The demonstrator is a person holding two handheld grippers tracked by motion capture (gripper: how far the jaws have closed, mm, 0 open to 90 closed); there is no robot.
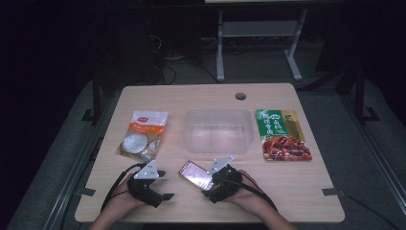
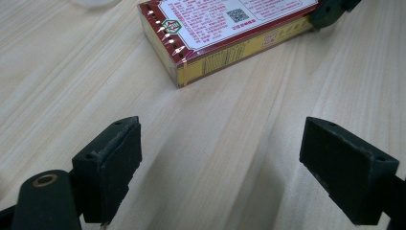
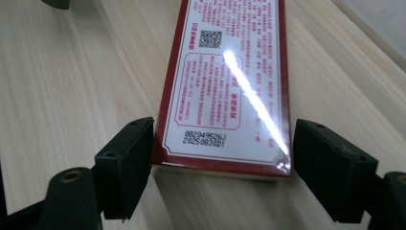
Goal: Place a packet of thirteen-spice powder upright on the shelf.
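A flat red-and-gold box with a white printed label lies on the wooden table near the front edge. My right gripper is at its near end. In the right gripper view the box runs away from the camera and my right gripper is shut on it, a black pad against each long side. My left gripper rests to the left of the box, open. In the left gripper view the jaws of my left gripper stand wide over bare wood, with the box lying beyond them.
A clear plastic tub stands at the table's middle. A white-and-orange pouch lies to its left and a green-and-red snack pouch to its right. A round cable hole is near the far edge.
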